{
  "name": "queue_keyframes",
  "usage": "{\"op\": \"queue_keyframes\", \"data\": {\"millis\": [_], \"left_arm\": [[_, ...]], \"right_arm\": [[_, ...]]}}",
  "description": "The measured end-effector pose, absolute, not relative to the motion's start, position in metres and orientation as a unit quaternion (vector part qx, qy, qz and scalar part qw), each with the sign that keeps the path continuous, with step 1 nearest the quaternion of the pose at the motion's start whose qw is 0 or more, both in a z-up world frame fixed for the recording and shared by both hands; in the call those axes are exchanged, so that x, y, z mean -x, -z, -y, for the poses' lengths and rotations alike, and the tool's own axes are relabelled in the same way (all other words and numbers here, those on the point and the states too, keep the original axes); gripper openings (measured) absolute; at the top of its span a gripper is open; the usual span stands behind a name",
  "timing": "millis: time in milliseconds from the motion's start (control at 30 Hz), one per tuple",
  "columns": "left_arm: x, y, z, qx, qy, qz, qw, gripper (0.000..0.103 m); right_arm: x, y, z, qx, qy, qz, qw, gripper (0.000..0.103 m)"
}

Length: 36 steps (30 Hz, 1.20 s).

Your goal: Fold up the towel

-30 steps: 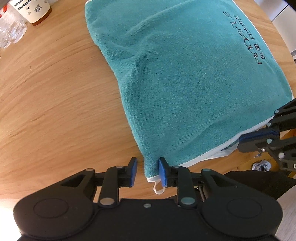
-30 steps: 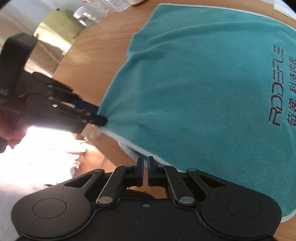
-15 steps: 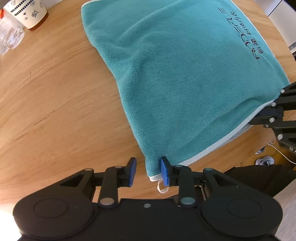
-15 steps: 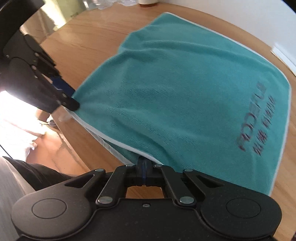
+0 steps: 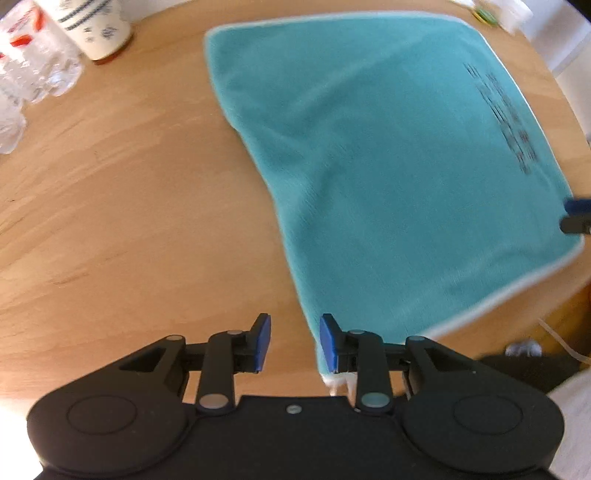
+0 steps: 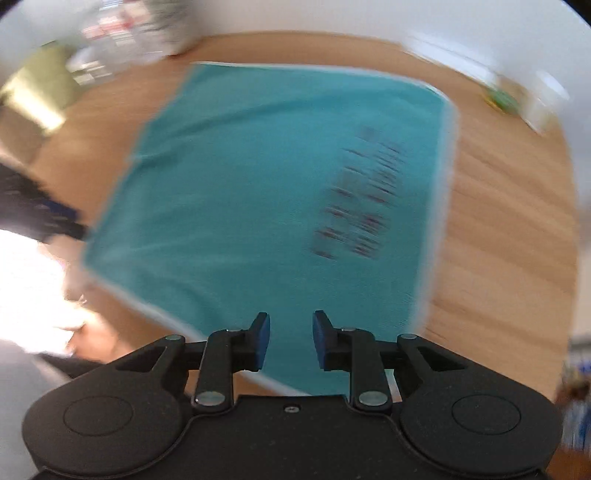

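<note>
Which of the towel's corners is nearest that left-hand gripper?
The towel's near-left corner with the white loop, right beside the left gripper's right finger; the other corners lie farther away.

Both wrist views near, looking down, sharing towel (image 5: 388, 177) on table (image 5: 129, 192)

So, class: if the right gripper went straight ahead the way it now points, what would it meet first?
Probably the teal towel: the open right gripper points across it lying on the table. Blur leaves height unclear.

Round wooden table (image 5: 129, 192), white wall (image 6: 332, 14) behind, possibly sunlit floor at left
</note>
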State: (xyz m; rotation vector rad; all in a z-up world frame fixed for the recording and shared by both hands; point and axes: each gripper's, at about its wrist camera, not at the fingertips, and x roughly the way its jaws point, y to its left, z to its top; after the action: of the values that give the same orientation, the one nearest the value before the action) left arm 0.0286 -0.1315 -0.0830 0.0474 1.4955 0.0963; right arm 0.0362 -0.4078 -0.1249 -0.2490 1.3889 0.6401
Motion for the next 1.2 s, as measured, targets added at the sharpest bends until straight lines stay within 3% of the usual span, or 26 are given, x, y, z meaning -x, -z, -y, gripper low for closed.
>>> {"op": "queue_keyframes", "data": {"millis": [200,300,533,700,867,1000,1100,1200], "left_arm": [[-0.03,0.104,0.131,-0.022,-0.03,-0.698,0.715,0.029],[-0.022,0.11,0.133,-0.024,-0.011,-0.698,0.716,0.011],[0.006,0.108,0.143,-0.062,0.012,-0.703,0.708,0.008],[0.009,0.102,0.125,-0.023,-0.011,-0.713,0.701,0.008],[-0.026,0.071,0.082,0.004,-0.049,-0.667,0.743,0.017],[-0.073,0.064,0.05,0.032,-0.069,-0.622,0.78,0.035],[-0.081,0.074,0.041,0.058,-0.077,-0.606,0.789,0.037],[-0.102,0.089,0.039,0.074,-0.076,-0.599,0.794,0.039]], "right_arm": [[-0.021,0.134,0.412,0.151,-0.282,-0.613,0.723,0.028],[-0.015,0.133,0.411,0.179,-0.289,-0.603,0.722,0.028],[-0.015,0.131,0.413,0.197,-0.278,-0.613,0.713,0.029],[-0.023,0.128,0.412,0.208,-0.287,-0.625,0.696,0.029],[-0.045,0.116,0.414,0.196,-0.284,-0.606,0.717,0.031],[-0.077,0.107,0.41,0.147,-0.279,-0.572,0.757,0.031],[-0.103,0.105,0.405,0.136,-0.262,-0.543,0.786,0.034],[-0.135,0.103,0.409,0.109,-0.244,-0.526,0.807,0.047]]}}
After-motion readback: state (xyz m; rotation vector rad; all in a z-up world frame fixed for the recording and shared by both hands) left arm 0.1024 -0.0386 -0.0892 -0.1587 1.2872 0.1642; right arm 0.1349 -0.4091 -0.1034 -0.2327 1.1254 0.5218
